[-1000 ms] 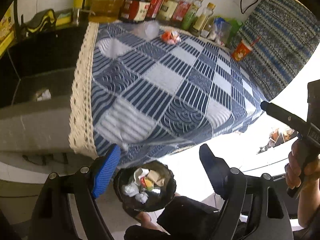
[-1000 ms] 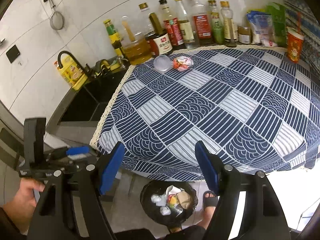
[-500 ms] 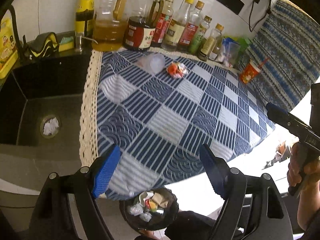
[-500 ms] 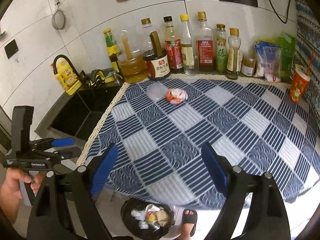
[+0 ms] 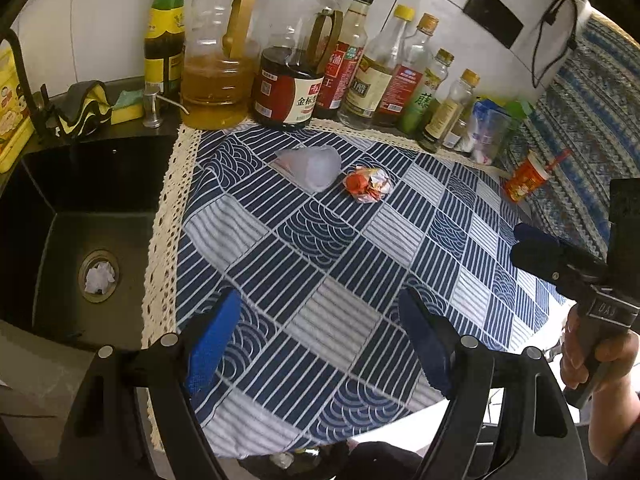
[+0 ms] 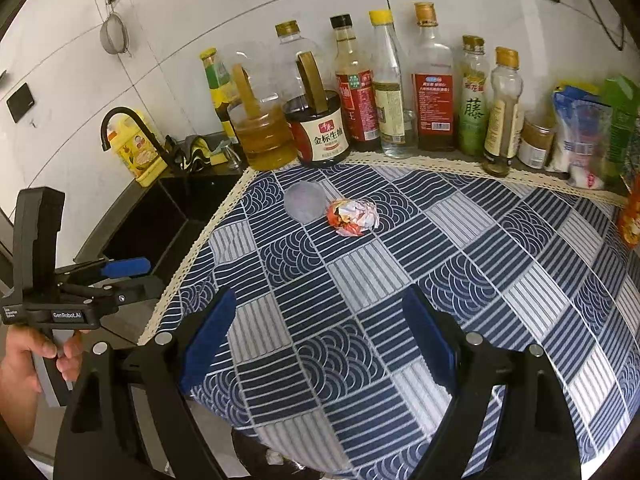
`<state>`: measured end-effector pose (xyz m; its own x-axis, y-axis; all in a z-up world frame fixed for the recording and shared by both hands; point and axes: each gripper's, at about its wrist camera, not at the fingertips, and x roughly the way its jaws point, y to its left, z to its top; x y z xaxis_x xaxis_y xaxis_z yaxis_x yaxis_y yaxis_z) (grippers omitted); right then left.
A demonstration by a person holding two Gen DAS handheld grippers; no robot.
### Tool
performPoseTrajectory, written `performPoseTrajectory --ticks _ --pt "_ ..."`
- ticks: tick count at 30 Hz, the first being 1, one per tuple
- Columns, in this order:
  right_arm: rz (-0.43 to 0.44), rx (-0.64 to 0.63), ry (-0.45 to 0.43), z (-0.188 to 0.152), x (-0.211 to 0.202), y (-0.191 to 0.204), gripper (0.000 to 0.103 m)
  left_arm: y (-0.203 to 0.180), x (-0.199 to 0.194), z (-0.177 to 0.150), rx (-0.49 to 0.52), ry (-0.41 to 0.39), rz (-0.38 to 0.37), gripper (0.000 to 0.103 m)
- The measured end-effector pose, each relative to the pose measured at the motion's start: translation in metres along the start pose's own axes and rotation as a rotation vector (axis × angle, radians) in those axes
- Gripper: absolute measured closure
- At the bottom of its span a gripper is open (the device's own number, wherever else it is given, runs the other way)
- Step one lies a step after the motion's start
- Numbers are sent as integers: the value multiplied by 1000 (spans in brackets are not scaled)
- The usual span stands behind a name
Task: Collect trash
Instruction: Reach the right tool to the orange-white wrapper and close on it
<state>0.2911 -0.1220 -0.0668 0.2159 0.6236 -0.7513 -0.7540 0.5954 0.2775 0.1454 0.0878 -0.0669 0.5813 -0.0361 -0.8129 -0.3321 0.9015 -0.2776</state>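
While both grippers hang over the near edge of the blue-and-white checked tablecloth (image 5: 320, 264), nothing sits between either pair of pads. L gripper (image 5: 320, 344): jaws wide apart, empty, cloth showing thru the gap. R gripper (image 6: 316, 344): jaws also spread wide, empty, over the cloth's near edge.

Landmark = the big soy sauce jug (image 6: 320, 128) w/ red-white label, standing at the back of the counter just off the cloth's lace border. Trash: a crumpled red/white wrapper (image 6: 354, 216) lies on the cloth in front of the jug and a bit to its right, well apart from both grippers. A clear plastic cup (image 6: 305, 200) lies tipped on its side, directly in front of the jug, just beside the wrapper on its left; touching or not, can't tell.

Left of the jug: a yellow oil jug (image 6: 260, 136), then a green-capped bottle, then a black sink (image 5: 88, 216) w/ a white paper wad (image 5: 98, 278) in its drain. Right of the jug: a row of sauce bottles (image 6: 432, 92) along the wall, bags past them.

In the R wrist view the person's left hand (image 6: 28, 364) grips the L tool's handle, far left and nearer than the jug. In the L wrist view the right hand (image 5: 596, 356) holds the R tool at the far right edge. A dark bin rim w/ scraps (image 6: 276, 458) peeks under the cloth's near edge.
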Motion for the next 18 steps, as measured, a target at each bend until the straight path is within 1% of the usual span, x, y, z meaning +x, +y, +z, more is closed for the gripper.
performPoseTrajectory --ticks 7,11,14,18 --pt "49 -8 45 18 36 -19 19 -3 18 16 -27 14 22 24" --pt "72 -9 70 29 60 -29 19 1 27 24 -65 20 45 24" --pt "83 -17 80 38 82 -36 19 3 32 27 -90 26 62 24" --pt "86 -21 129 49 117 -45 19 3 41 28 -113 44 80 24"
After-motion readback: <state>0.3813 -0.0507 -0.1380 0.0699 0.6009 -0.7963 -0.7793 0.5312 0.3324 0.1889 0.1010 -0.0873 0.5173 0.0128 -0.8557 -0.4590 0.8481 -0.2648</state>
